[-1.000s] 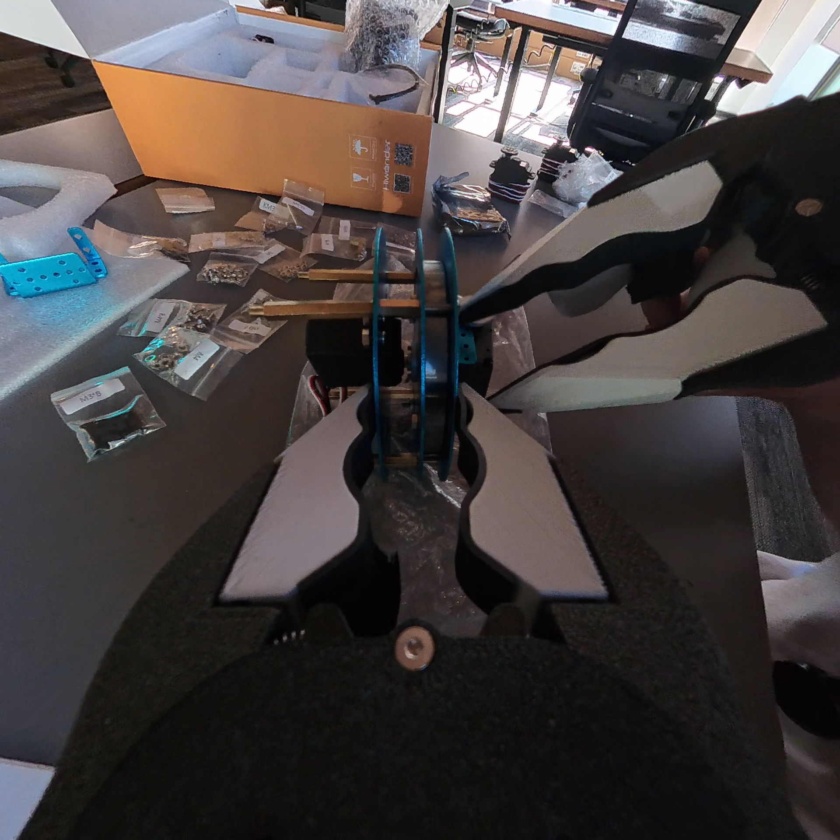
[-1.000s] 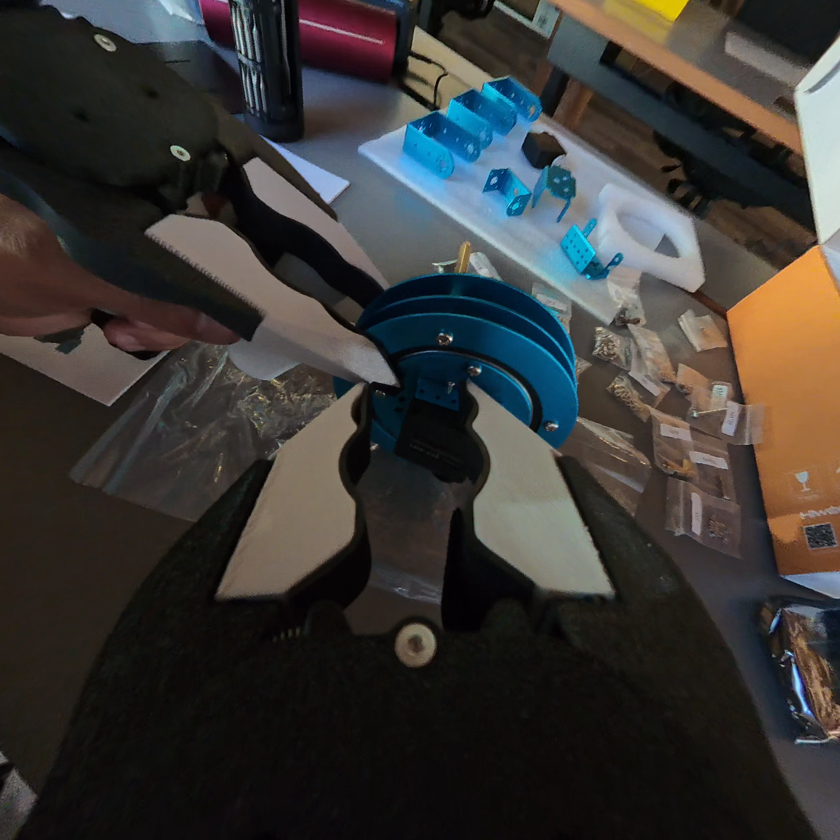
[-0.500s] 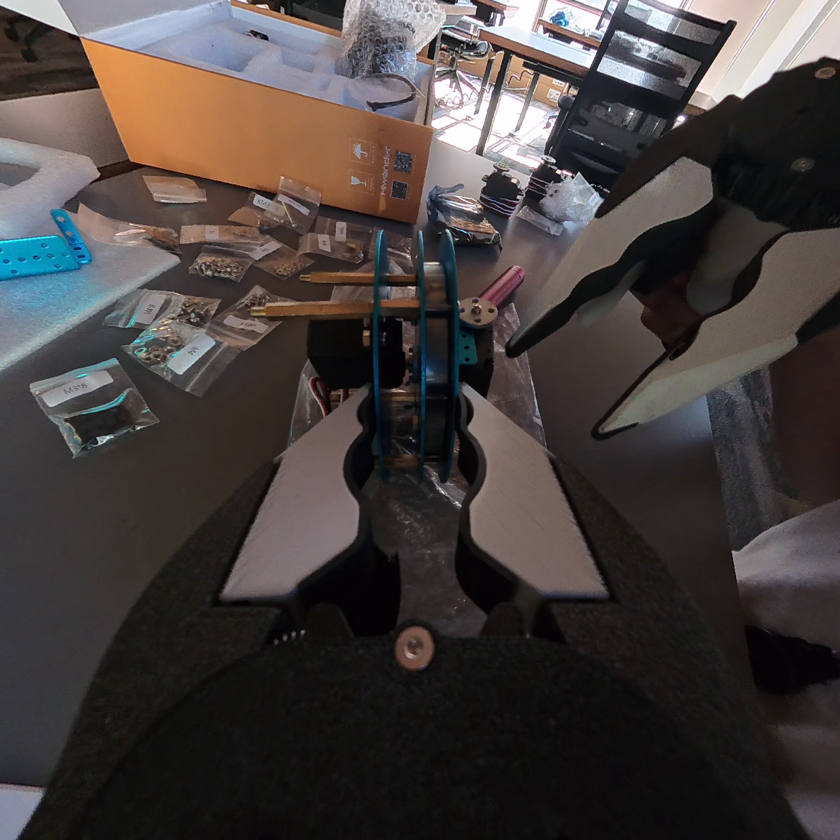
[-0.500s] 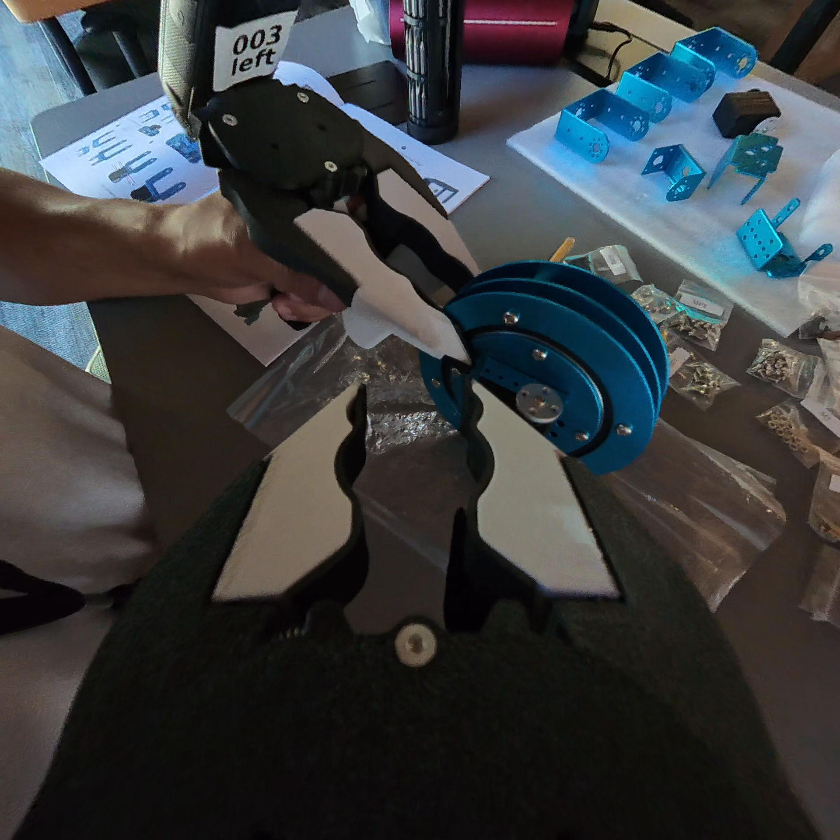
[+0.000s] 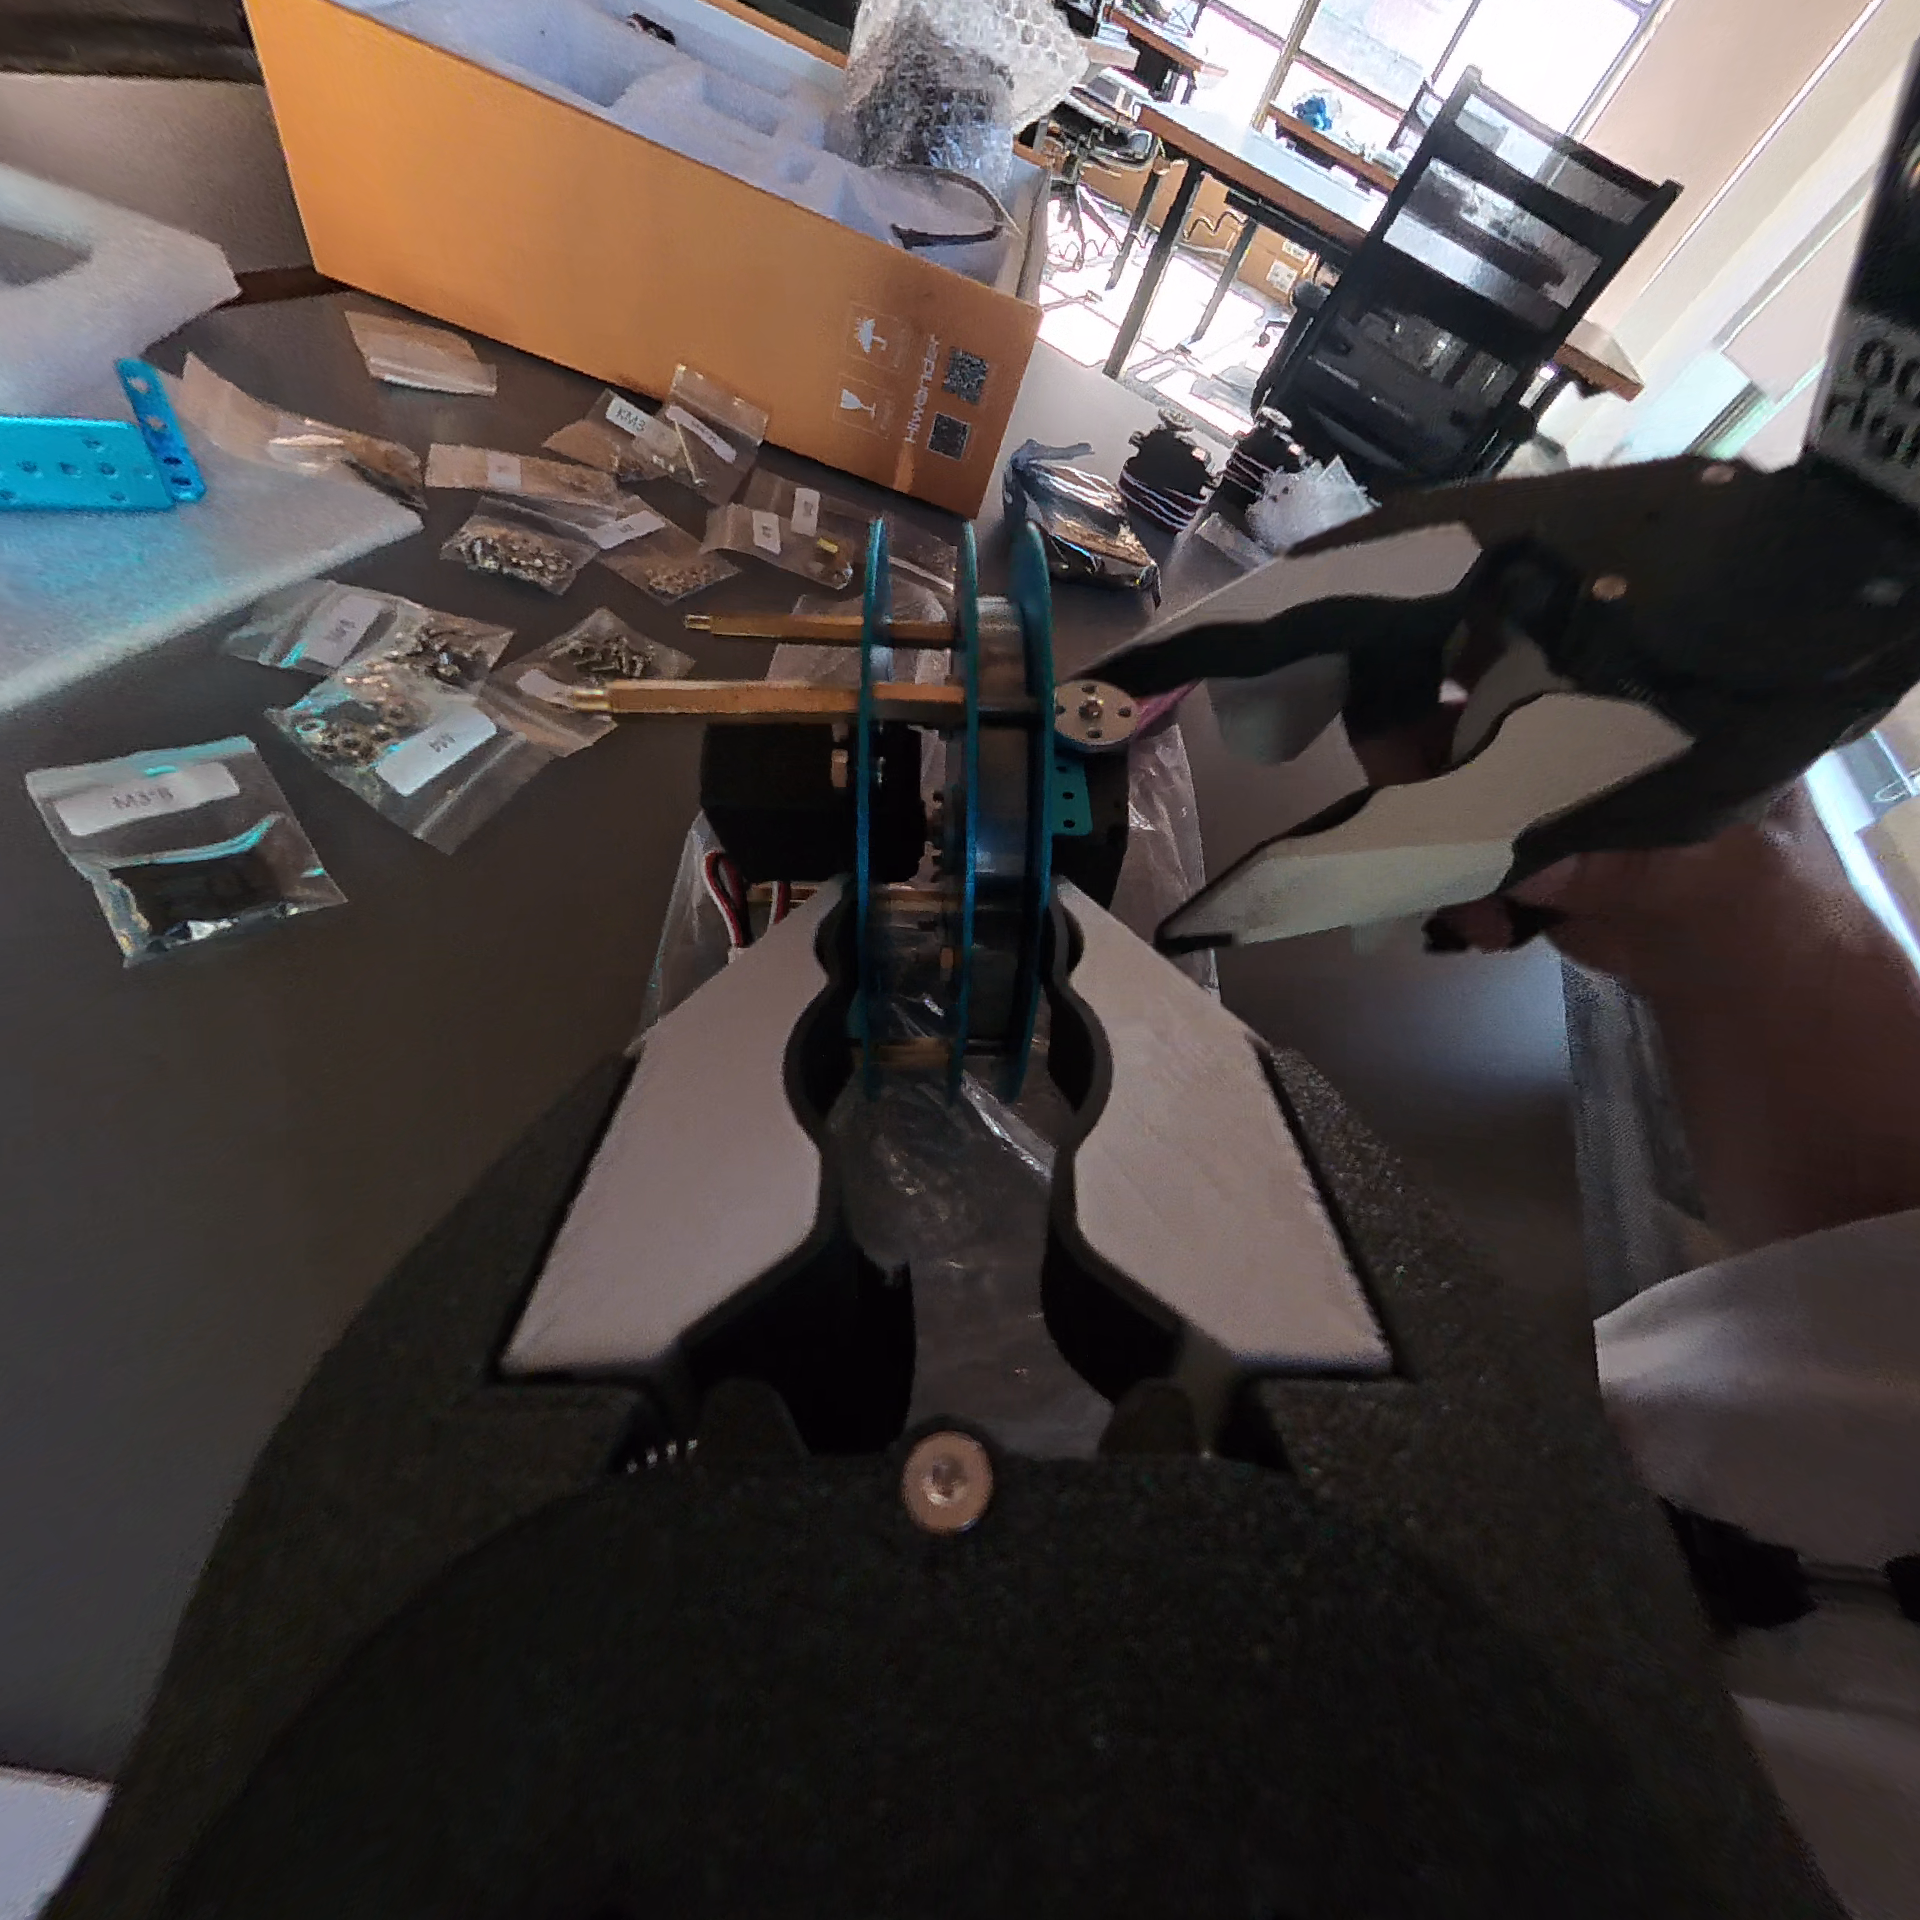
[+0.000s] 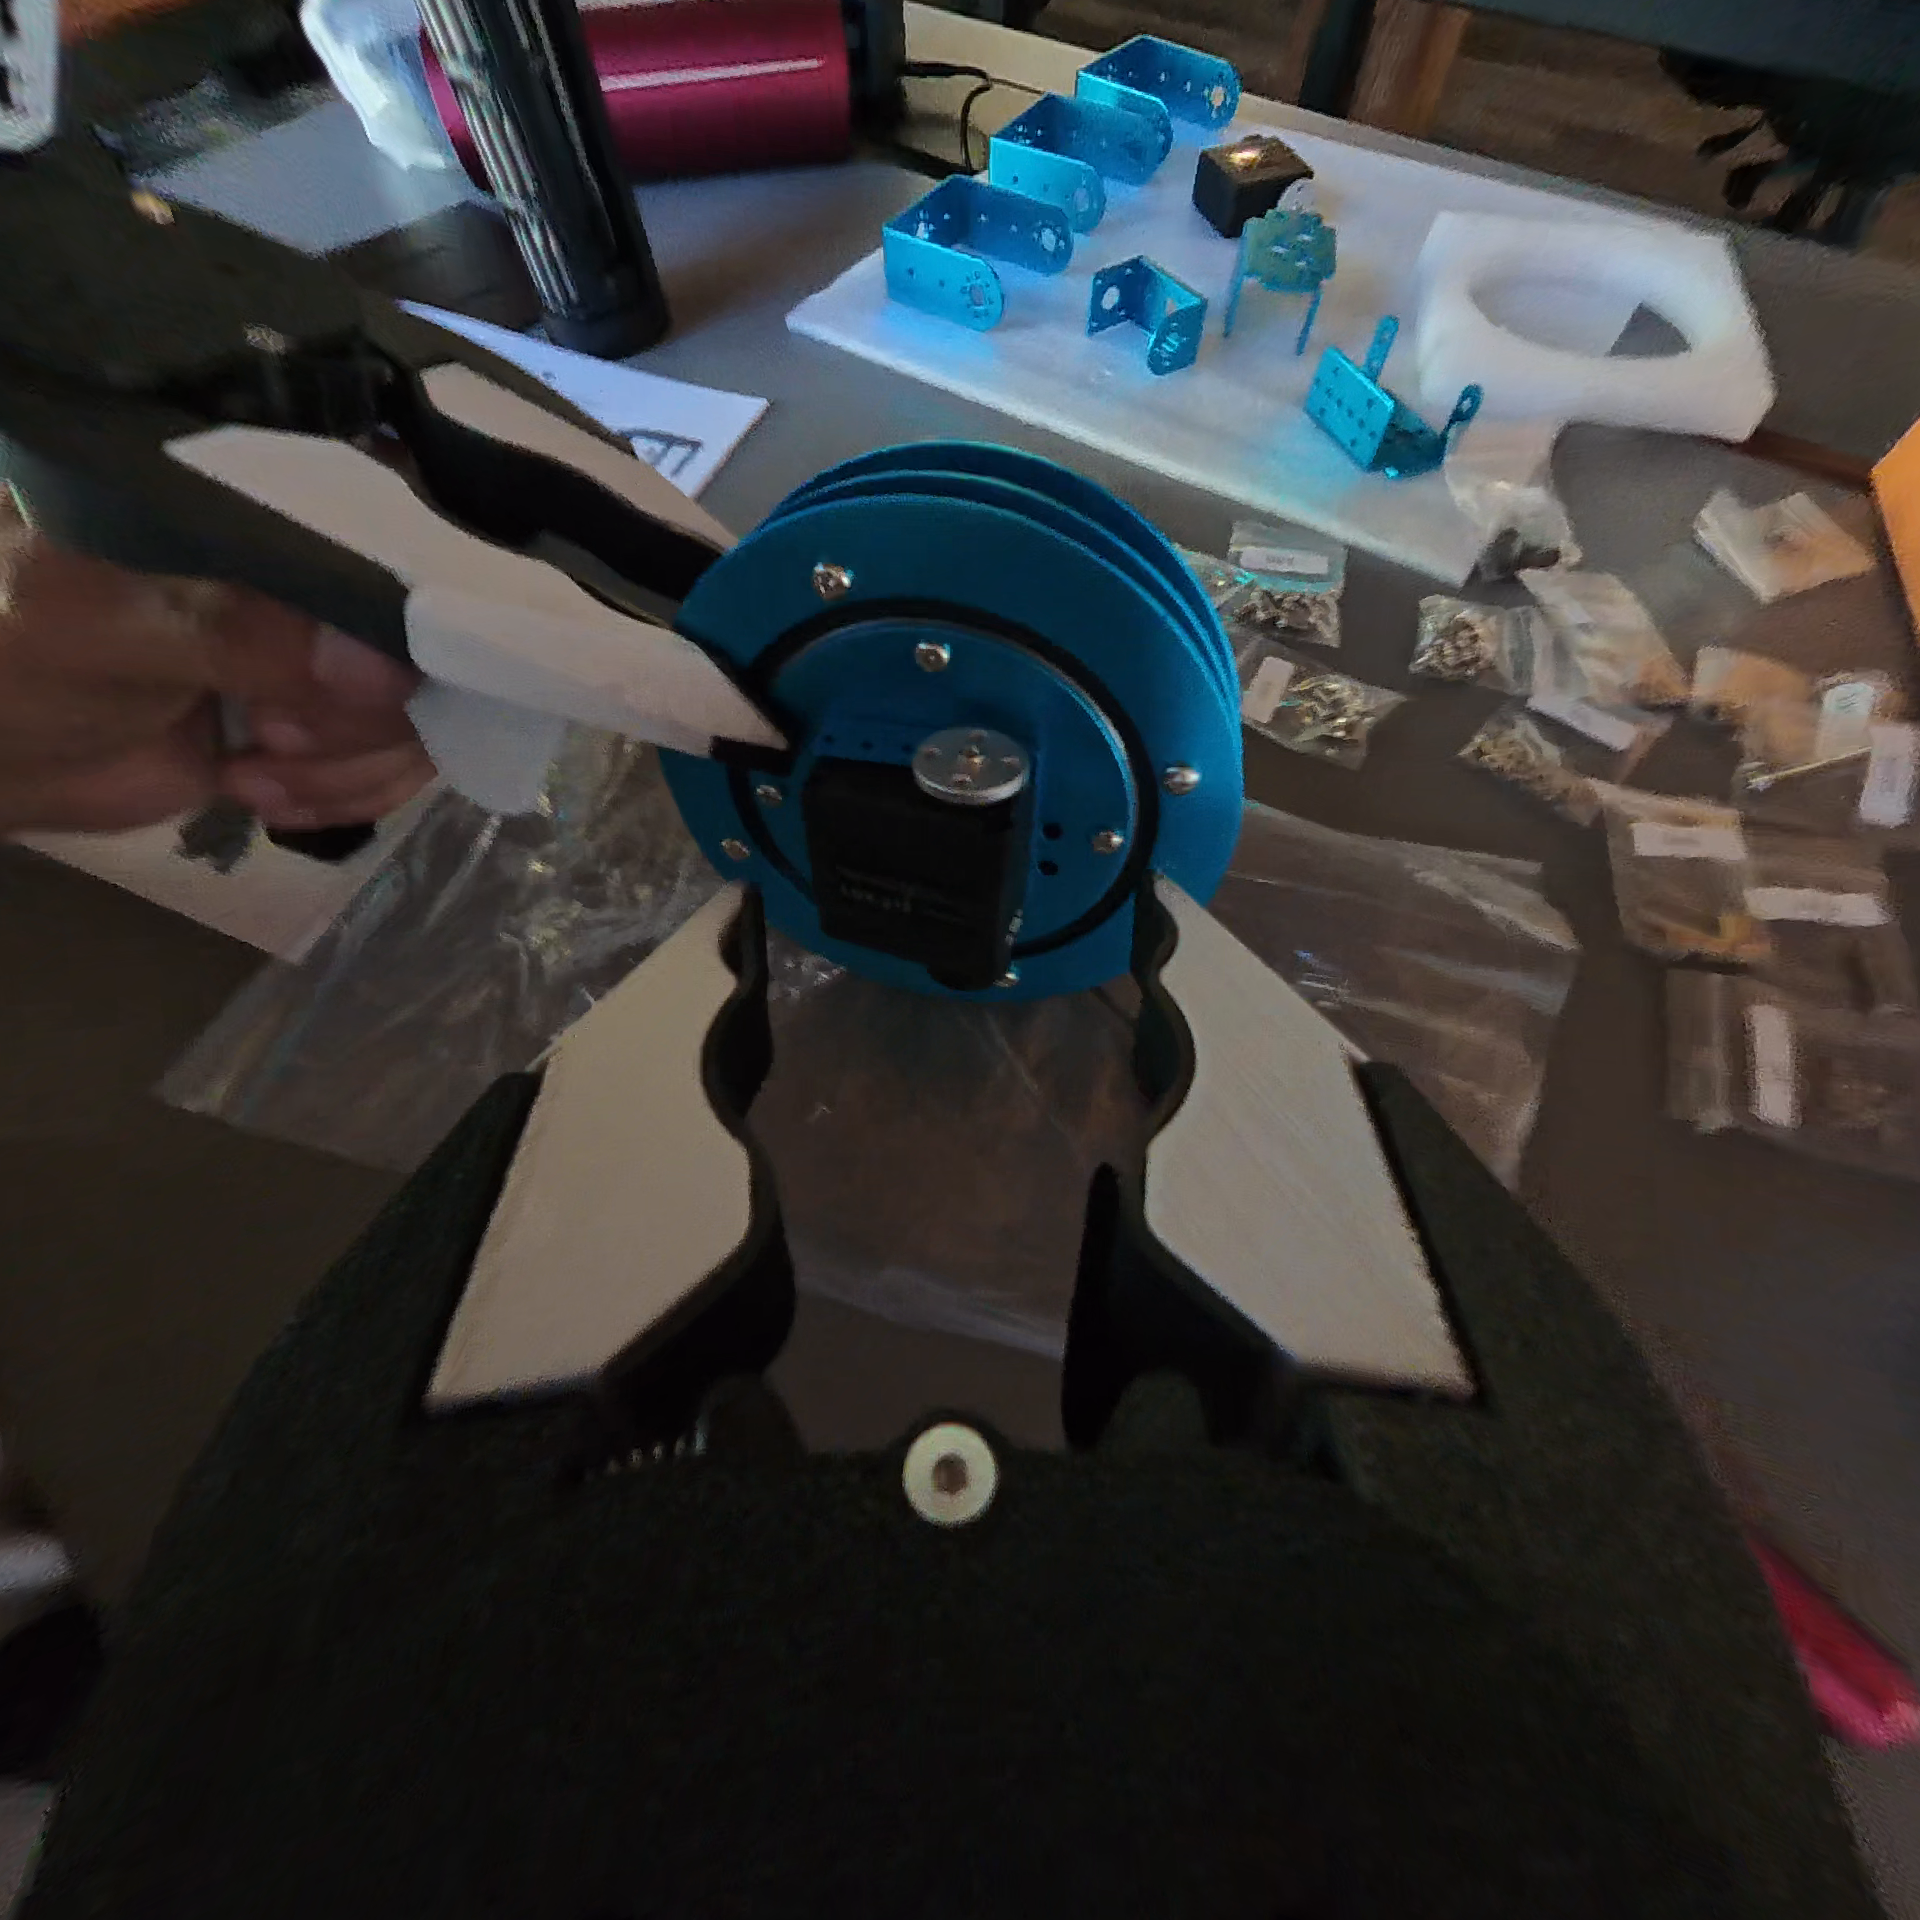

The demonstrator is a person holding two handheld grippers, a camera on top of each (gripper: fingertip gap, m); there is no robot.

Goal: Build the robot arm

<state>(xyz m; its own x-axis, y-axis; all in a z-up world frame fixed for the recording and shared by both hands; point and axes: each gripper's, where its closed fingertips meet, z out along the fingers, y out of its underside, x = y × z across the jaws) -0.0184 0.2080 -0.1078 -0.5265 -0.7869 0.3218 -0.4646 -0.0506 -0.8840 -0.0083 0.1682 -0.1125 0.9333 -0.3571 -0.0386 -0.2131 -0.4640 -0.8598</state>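
Our left gripper (image 5: 951, 935) clamps the blue disc assembly (image 5: 951, 790); our right gripper (image 6: 951, 914), spread empty at 3 o'clock, could knock it askew.

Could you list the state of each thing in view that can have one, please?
Left gripper: shut on the disc assembly.
Right gripper: open, holding nothing, close to the servo.
Disc assembly: held on edge above the table, three blue discs stacked.
Servo: mounted on the front disc.
Orange box: open.
Screw bags: lying flat on the table.
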